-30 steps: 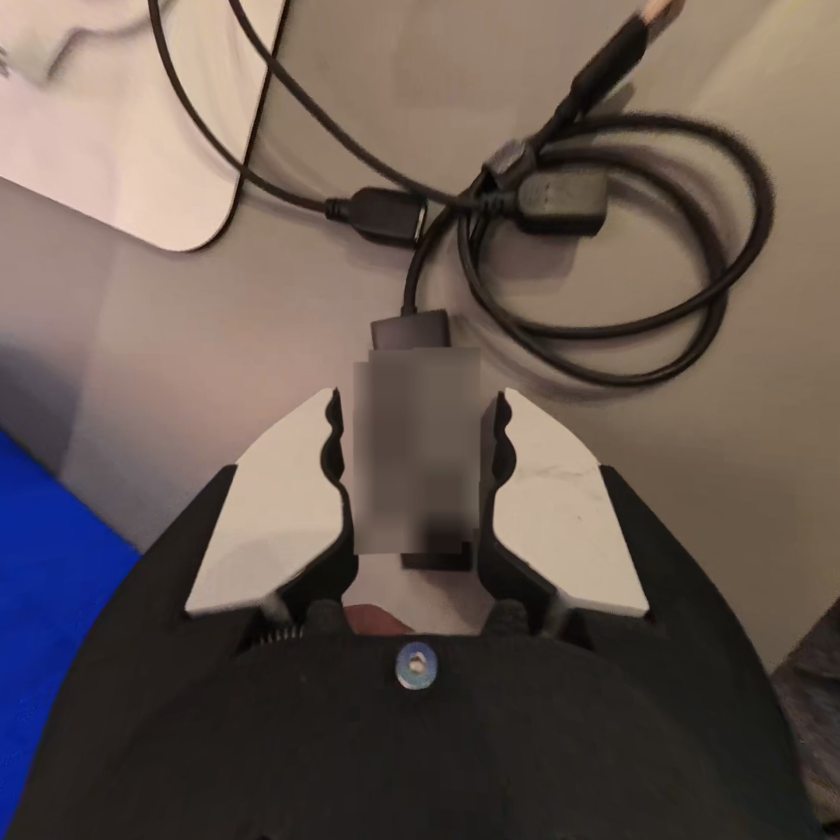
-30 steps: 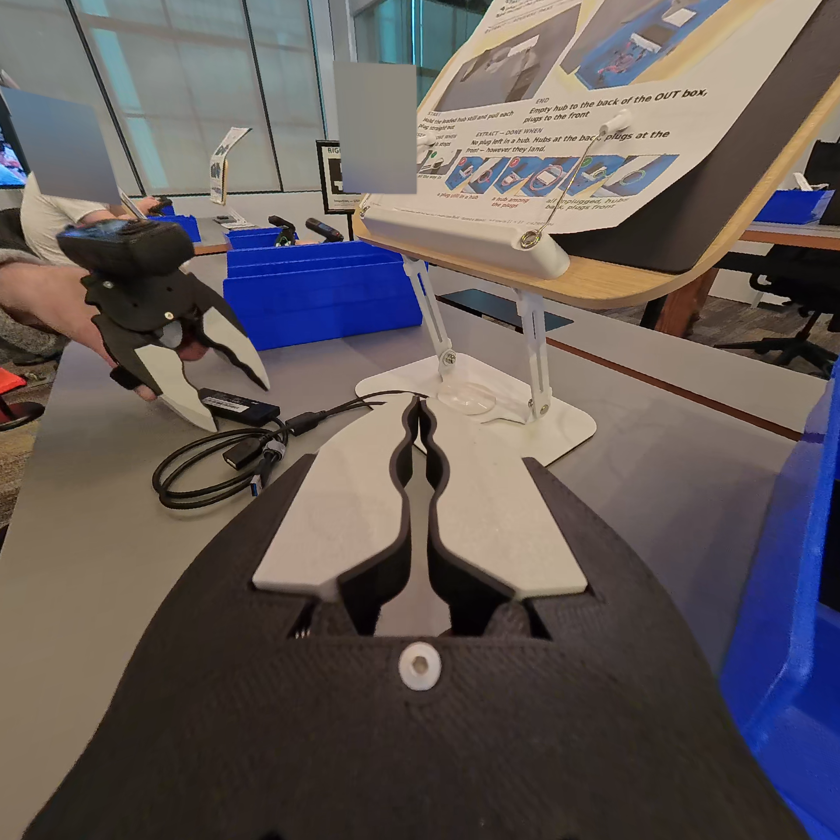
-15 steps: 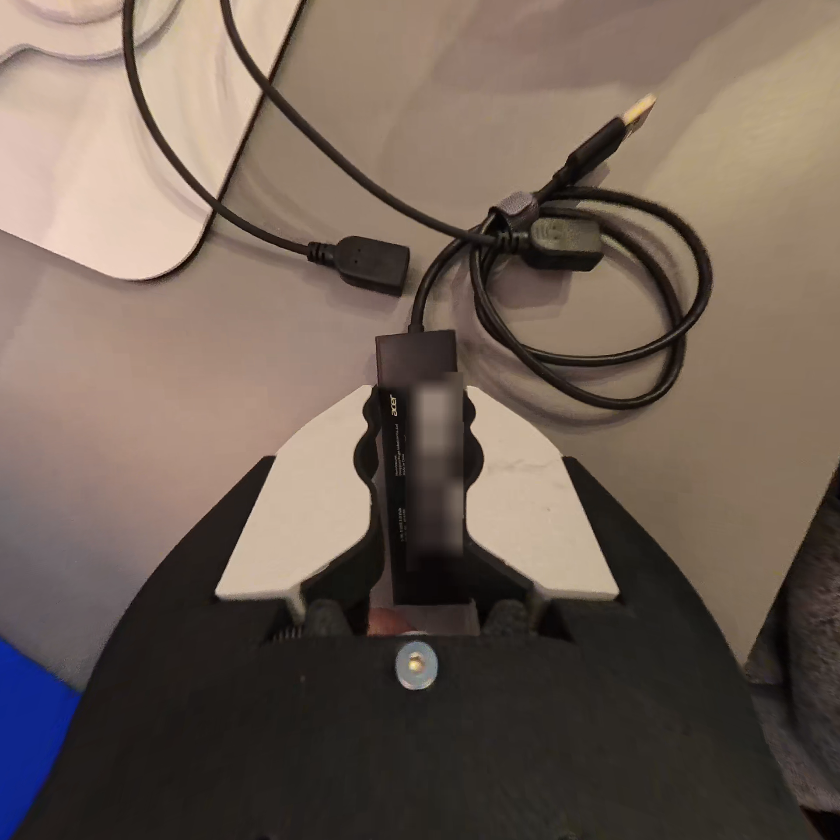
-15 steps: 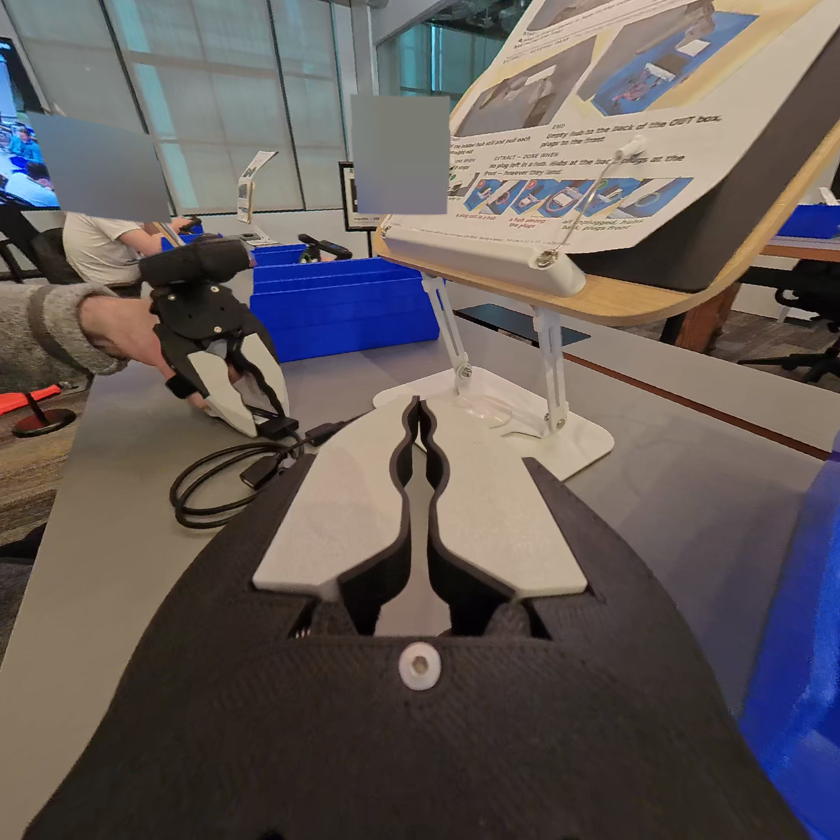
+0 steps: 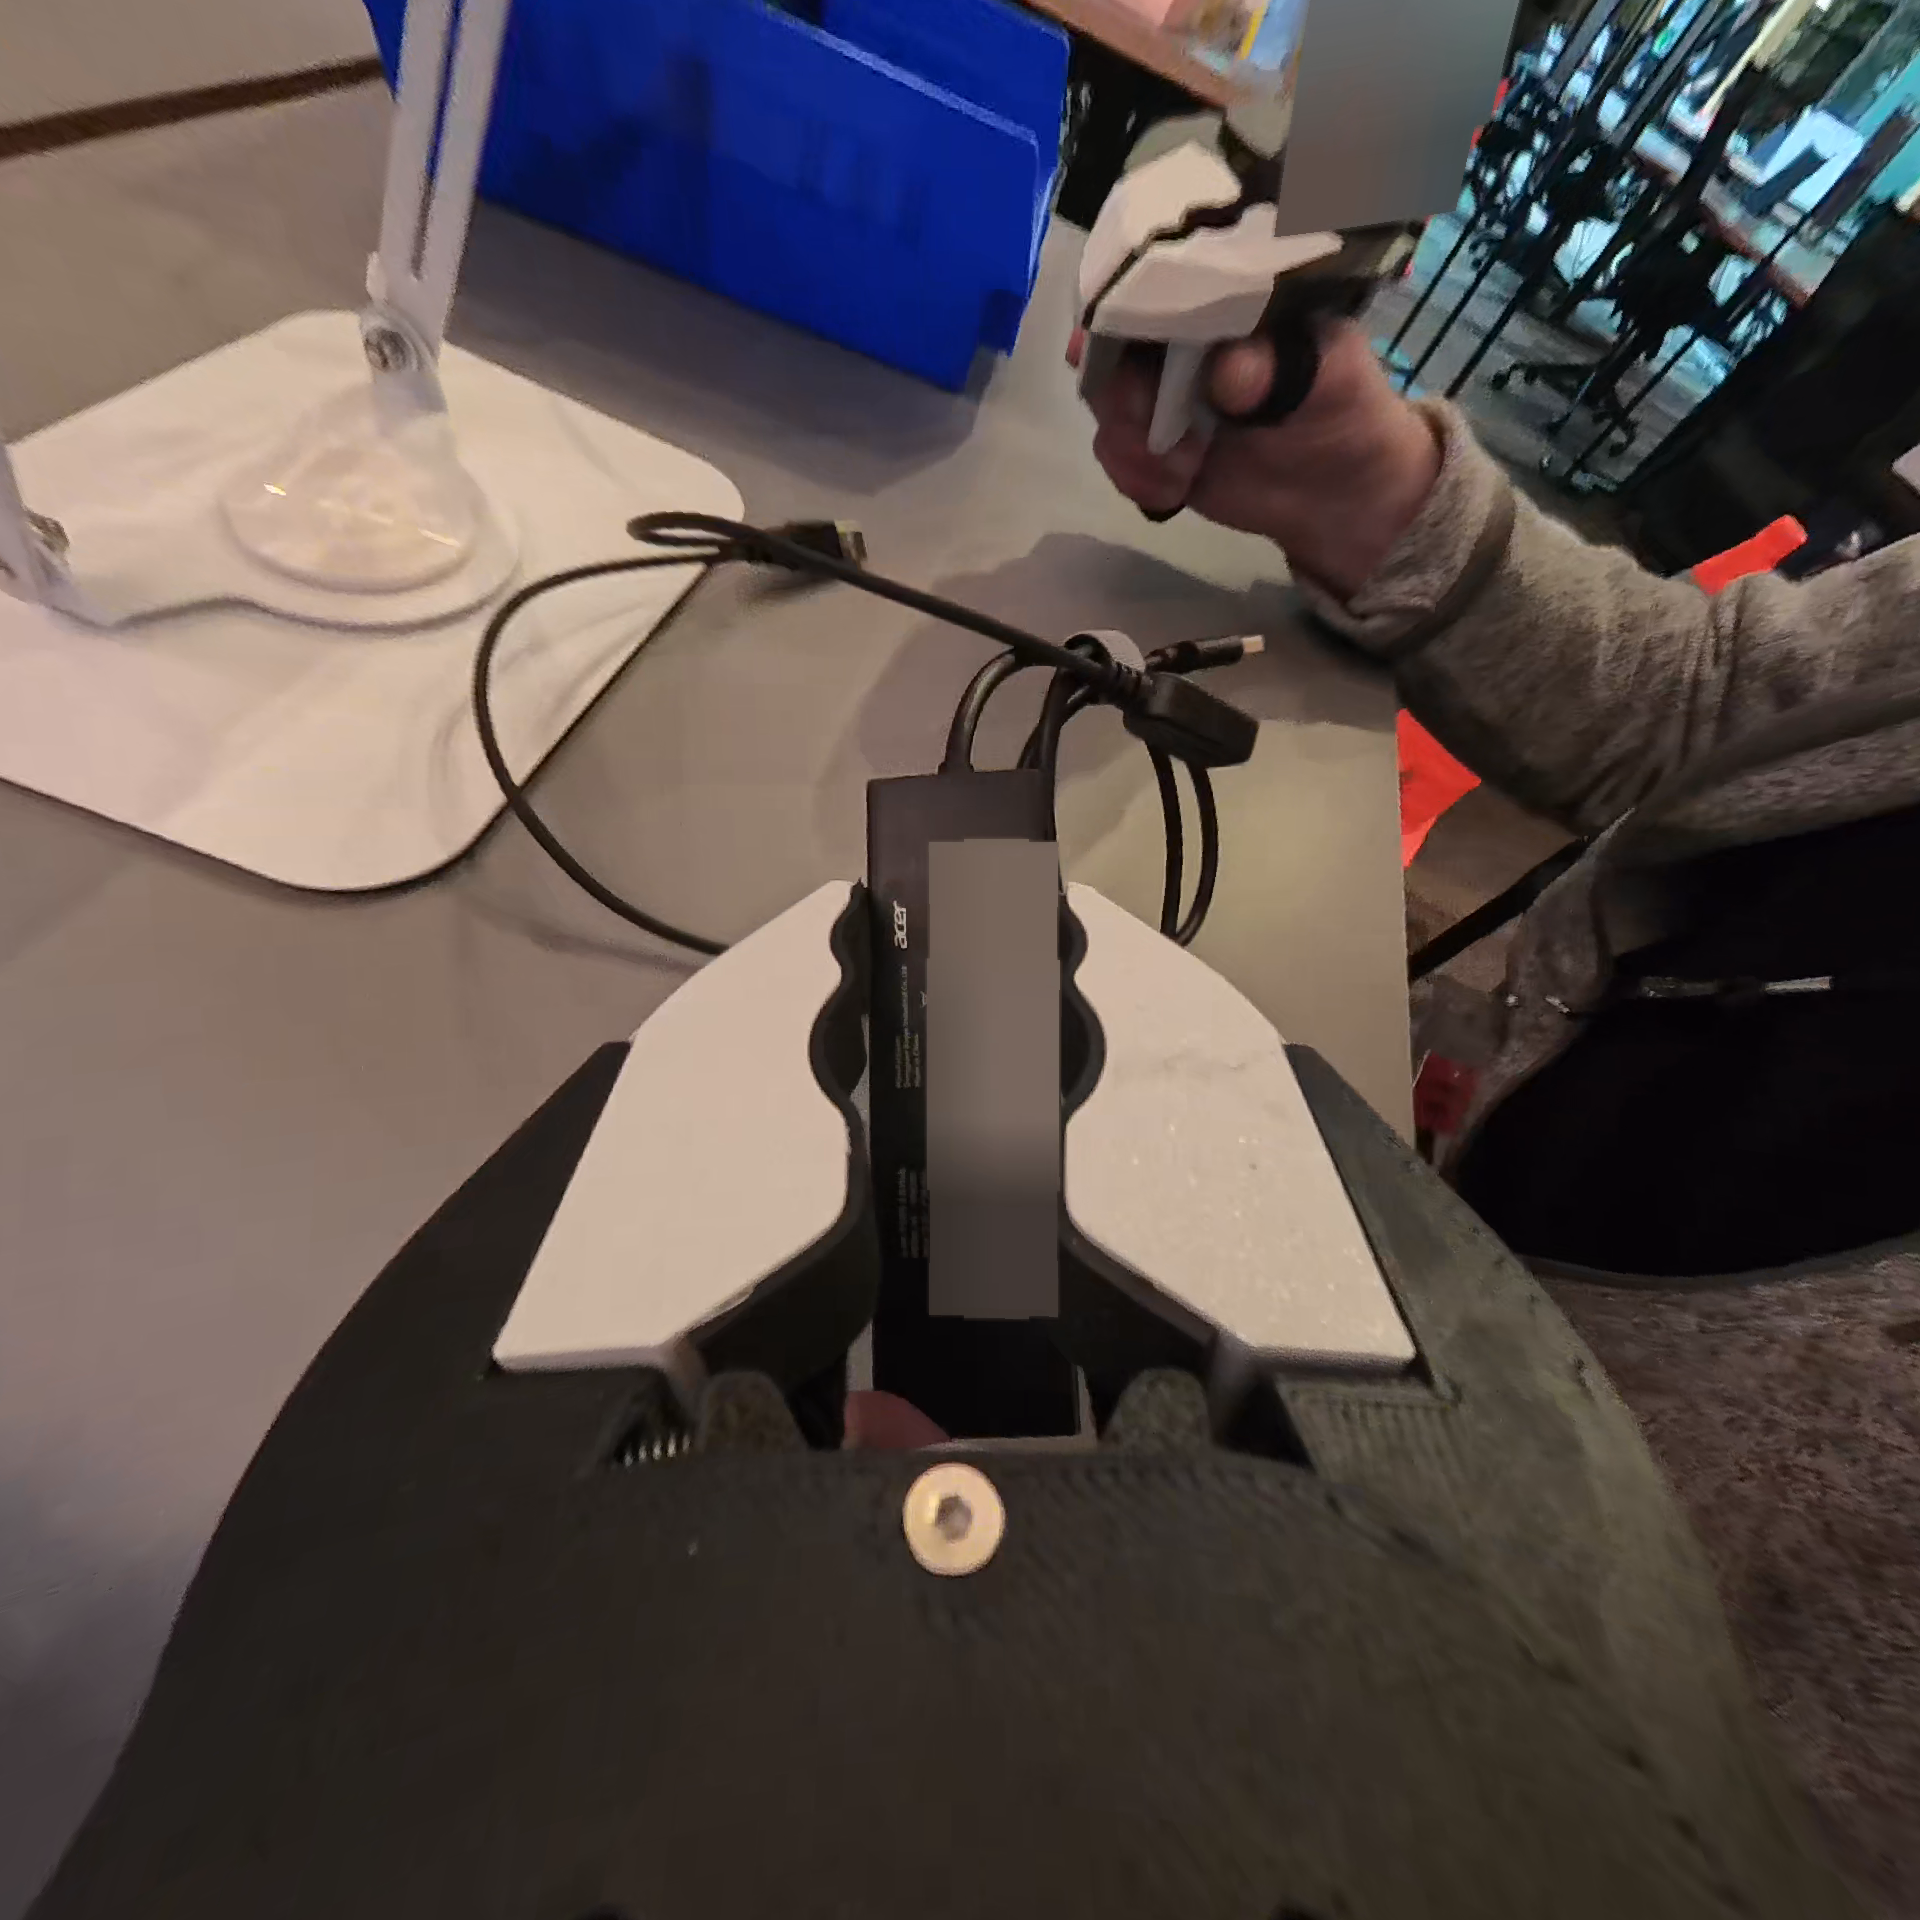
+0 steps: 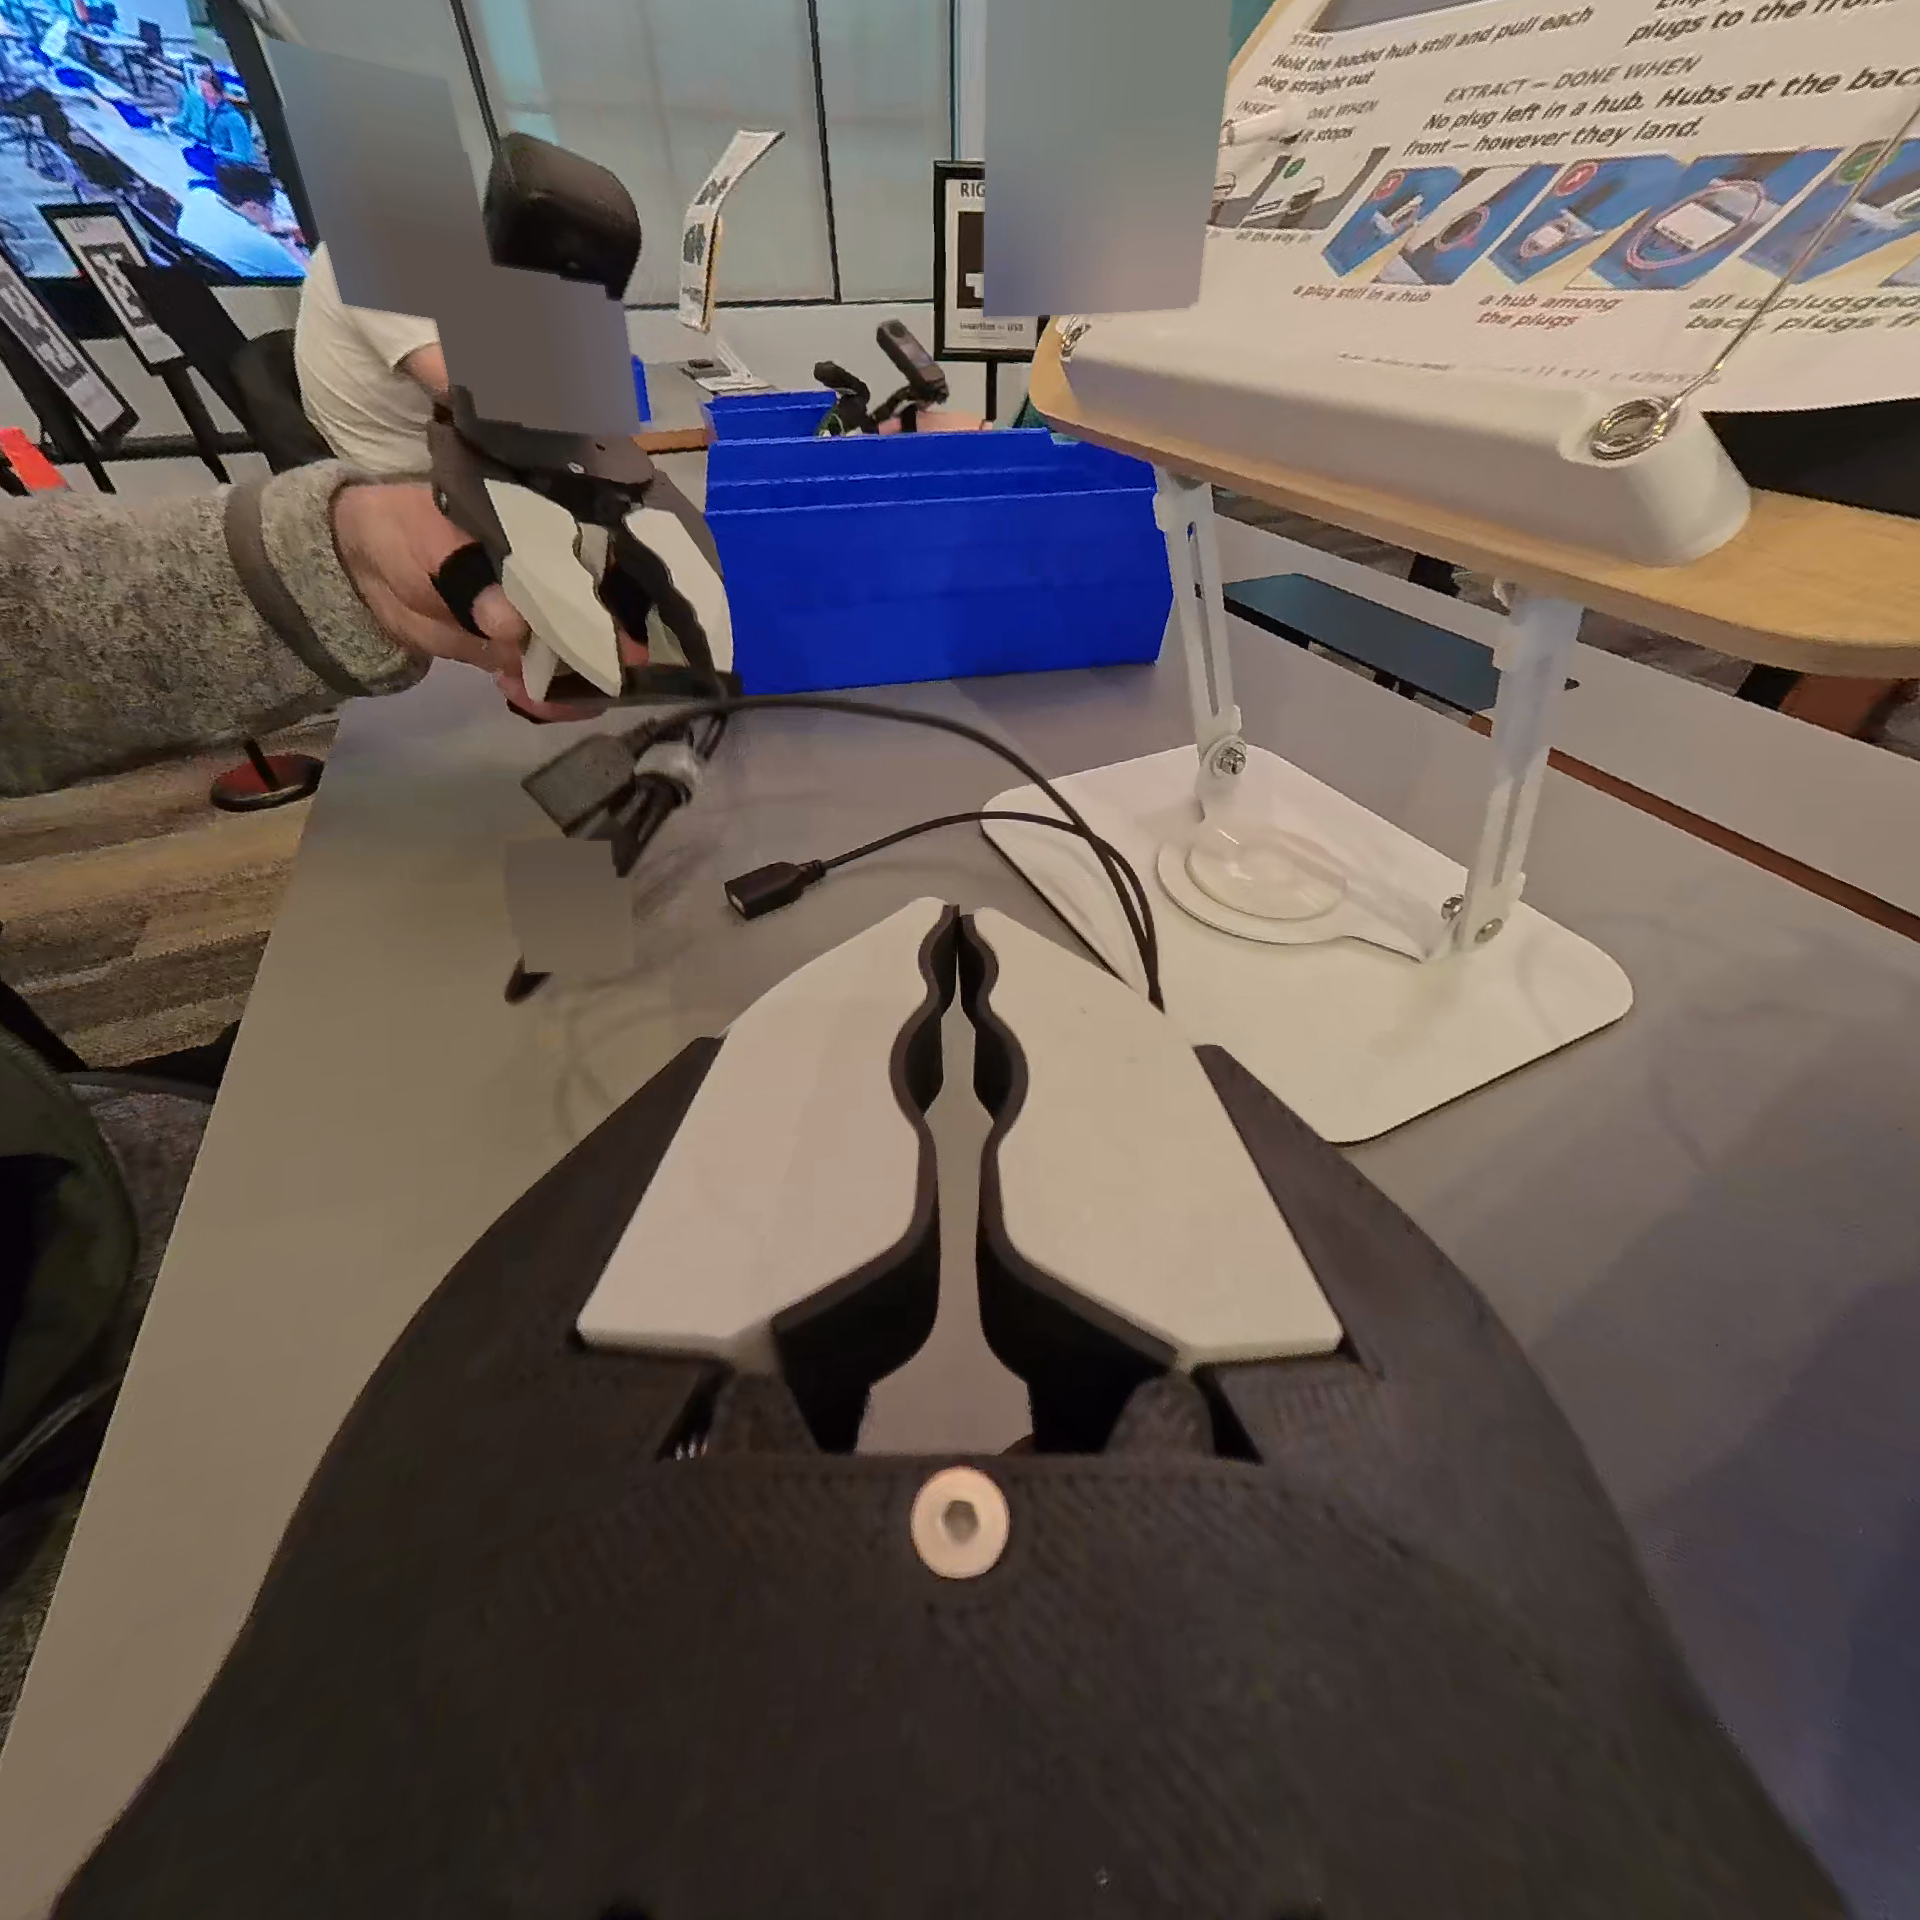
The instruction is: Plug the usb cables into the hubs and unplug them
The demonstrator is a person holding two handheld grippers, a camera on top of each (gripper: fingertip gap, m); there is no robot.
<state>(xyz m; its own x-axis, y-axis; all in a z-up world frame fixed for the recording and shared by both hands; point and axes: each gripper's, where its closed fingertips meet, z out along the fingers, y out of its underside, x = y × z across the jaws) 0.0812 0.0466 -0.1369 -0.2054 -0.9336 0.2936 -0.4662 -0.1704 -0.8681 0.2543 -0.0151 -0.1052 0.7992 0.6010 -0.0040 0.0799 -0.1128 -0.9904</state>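
My left gripper (image 5: 961, 896) is shut on a black USB hub (image 5: 961, 821), with both pads pressed on its long sides. The hub is held above the grey table (image 5: 260, 1091). Its coiled black cable (image 5: 1184, 831) hangs from its far end, with a plug (image 5: 1226, 649) sticking out. The right wrist view shows the left gripper (image 6: 623, 665), the hub (image 6: 670, 686) and the hanging bundle (image 6: 613, 779). A second black cable lies on the table with its socket end (image 6: 774, 891) free. My right gripper (image 6: 956, 925) is shut and empty; it also shows in the left wrist view (image 5: 1195, 239).
A white stand base (image 6: 1455, 1039) carries a tilted board with an instruction sheet (image 6: 1558, 208). Blue bins (image 6: 935, 561) stand behind it. The table's edge (image 5: 1403, 831) runs close to the right of the hub. A person's grey sleeve (image 5: 1610, 675) reaches in there.
My left jaws closed on the hub and lifted it off the table, and its cable bundle now hangs from it. The left view tilted up. My right gripper stayed shut.
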